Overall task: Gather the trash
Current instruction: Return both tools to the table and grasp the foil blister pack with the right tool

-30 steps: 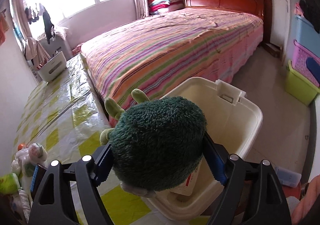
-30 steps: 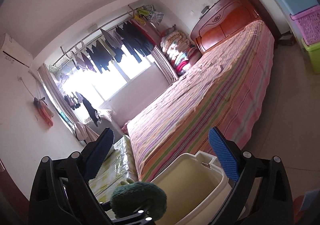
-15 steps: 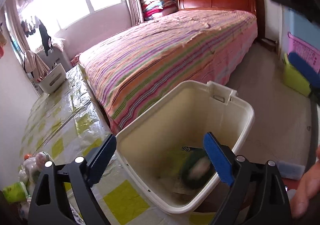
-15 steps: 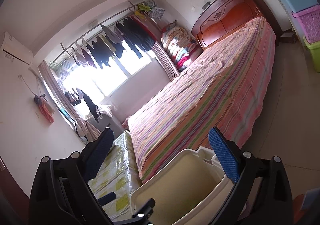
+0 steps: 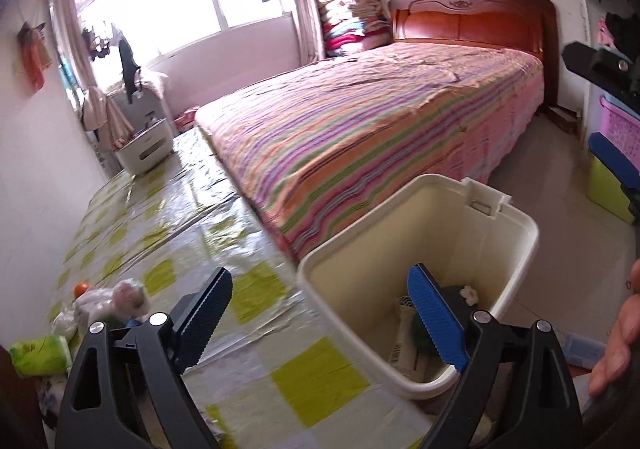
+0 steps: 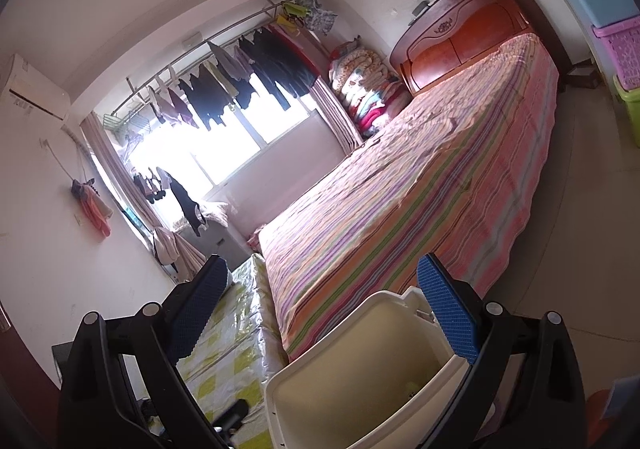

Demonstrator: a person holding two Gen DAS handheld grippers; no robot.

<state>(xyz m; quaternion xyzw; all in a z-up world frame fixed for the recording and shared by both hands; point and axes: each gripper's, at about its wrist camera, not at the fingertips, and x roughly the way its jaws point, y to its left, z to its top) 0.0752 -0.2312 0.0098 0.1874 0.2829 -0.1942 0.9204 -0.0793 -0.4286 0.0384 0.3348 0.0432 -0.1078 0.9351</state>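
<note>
A cream plastic bin (image 5: 516,237) stands beside the table at the foot of the bed; it also shows in the right wrist view (image 6: 360,381). Inside lie the green plush toy (image 5: 424,337) and some paper packaging (image 5: 404,349). My left gripper (image 5: 320,313) is open and empty, above the table edge and the bin's near rim. My right gripper (image 6: 320,305) is open and empty, held higher over the bin. A pile of trash (image 5: 108,301) with a green packet (image 5: 38,353) lies on the table at the left.
The table (image 5: 160,217) has a shiny yellow-checked cover and a white caddy (image 5: 144,153) at its far end. A striped bed (image 5: 380,129) runs alongside. Coloured storage boxes (image 5: 616,153) stand by the right wall. A hand (image 5: 620,337) shows at the right edge.
My left gripper opened and dropped the green plush toy into the bin, then drew back left over the table. The right gripper stayed open and barely moved.
</note>
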